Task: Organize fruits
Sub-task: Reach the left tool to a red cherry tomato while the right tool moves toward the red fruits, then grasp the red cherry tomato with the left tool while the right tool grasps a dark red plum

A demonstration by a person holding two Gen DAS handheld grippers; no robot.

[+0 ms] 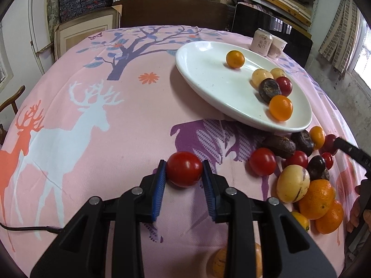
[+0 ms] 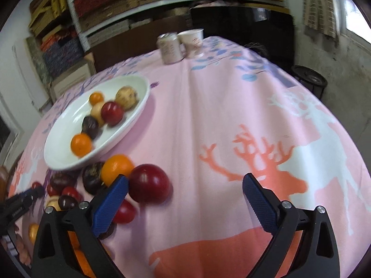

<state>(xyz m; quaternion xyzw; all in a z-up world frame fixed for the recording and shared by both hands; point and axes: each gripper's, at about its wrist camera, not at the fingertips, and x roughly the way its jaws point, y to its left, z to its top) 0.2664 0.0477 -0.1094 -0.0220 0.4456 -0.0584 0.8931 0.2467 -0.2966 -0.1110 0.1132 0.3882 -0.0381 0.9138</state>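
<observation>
Left gripper [image 1: 184, 170]: clasping a red tomato [image 1: 184, 168], near the table edge.
Right gripper [image 2: 185, 193]: spread wide, holding nothing.
Plate [image 1: 201, 69]: carrying six fruits, far right.
Loose pile [image 1: 299, 173]: roughly a dozen fruits waiting; judging under halfway.

I've got a glossy red tomato [image 1: 184, 169] sitting right between my left jaws, both blue pads touching its sides. Off to the right of those jaws there's a loose heap of fruit [image 1: 303, 176] on the cloth: another red tomato, dark purple wrinkly ones, a pale yellow one, a few oranges. Ahead and right of the jaws is the white oval plate [image 1: 204, 69], holding two oranges, two pale yellow fruits, a dark one and a red one. On my right side, a big dark red plum [image 2: 149, 183] lies just inside the left jaw, apparently touching that pad.
</observation>
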